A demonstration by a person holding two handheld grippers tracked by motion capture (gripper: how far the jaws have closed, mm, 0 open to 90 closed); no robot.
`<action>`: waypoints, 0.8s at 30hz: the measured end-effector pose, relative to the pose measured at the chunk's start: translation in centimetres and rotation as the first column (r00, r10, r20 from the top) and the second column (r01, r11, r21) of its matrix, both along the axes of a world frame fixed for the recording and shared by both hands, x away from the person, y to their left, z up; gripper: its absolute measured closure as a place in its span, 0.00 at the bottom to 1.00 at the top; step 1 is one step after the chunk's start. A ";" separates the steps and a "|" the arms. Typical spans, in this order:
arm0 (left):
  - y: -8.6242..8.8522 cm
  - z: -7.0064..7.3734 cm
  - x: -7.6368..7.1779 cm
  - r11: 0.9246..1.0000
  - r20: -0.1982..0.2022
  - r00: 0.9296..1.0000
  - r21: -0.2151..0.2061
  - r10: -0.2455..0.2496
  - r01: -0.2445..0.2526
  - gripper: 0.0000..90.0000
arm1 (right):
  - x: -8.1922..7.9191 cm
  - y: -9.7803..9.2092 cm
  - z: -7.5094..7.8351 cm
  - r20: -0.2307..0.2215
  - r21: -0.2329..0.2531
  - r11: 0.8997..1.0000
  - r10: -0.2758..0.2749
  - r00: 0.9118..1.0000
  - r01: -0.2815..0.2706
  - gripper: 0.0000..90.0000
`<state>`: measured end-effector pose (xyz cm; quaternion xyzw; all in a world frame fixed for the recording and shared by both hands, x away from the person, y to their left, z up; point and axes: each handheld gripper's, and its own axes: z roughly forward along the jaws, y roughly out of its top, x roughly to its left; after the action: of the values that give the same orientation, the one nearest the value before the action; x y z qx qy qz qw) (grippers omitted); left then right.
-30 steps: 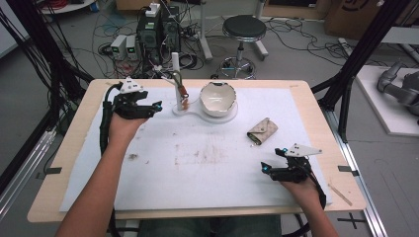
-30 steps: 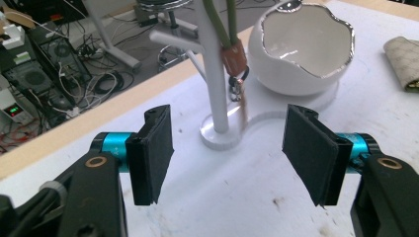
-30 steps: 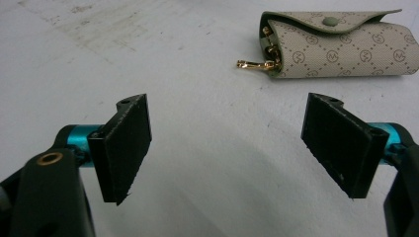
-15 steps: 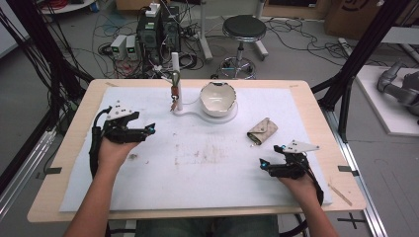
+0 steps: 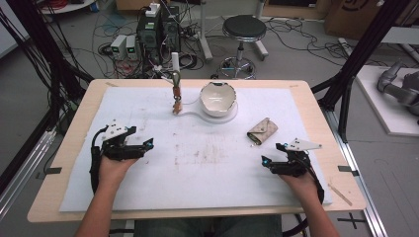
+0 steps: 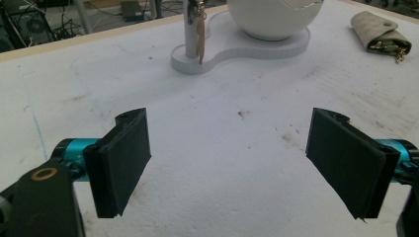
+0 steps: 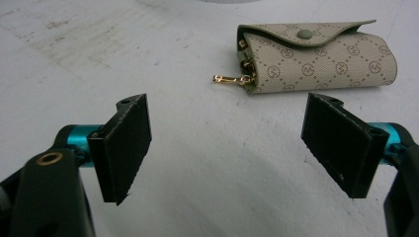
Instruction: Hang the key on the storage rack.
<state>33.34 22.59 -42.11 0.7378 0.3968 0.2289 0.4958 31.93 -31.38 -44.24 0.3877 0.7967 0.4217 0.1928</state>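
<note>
A beige patterned key pouch (image 5: 262,131) lies on the white mat right of centre, flap snapped, a gold clasp (image 7: 230,79) sticking out of its left end. My right gripper (image 5: 271,154) rests on the mat just in front of it, open and empty; in the right gripper view the pouch (image 7: 316,59) lies a little beyond the gripper (image 7: 242,148). My left gripper (image 5: 147,146) sits at the left of the mat, open and empty. The left gripper view has its jaws wide around bare mat (image 6: 242,168), with a white stand's post (image 6: 191,29) far ahead.
At the back centre a white stand (image 5: 190,112) carries a cracked white bowl (image 5: 217,98) and an upright post with a tan tag (image 5: 176,101) hanging from it. The mat (image 5: 207,187) covers most of the wooden table. A stool and cables stand beyond the far edge.
My left gripper has drawn back from beside the stand toward the person's side, now low at the mat's left. The right gripper has hardly moved.
</note>
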 end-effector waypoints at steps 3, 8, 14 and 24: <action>-0.5 -0.1 0.1 1.000 0.006 1.000 0.013 -0.022 0.022 0.19 | 0.2 -0.1 0.0 0.004 0.005 1.000 -0.004 1.000 0.004 0.22; -1.3 -0.3 0.0 0.999 0.010 0.999 0.028 -0.037 0.037 0.19 | 0.2 -0.1 0.1 0.001 0.033 0.999 -0.020 1.000 0.020 0.22; -1.0 -0.4 -0.1 0.998 0.014 0.999 0.040 -0.052 0.051 0.19 | 0.9 0.6 -0.1 -0.010 0.018 1.000 -0.012 1.000 0.012 0.22; -0.4 -0.1 0.1 0.998 0.017 0.999 0.048 -0.038 0.037 0.19 | 0.7 0.5 -0.1 -0.013 0.021 1.000 -0.013 1.000 0.013 0.22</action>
<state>33.49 22.24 -42.20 0.7546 0.3729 0.2354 0.4858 32.61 -30.83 -44.35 0.3976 0.7908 0.4264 0.1865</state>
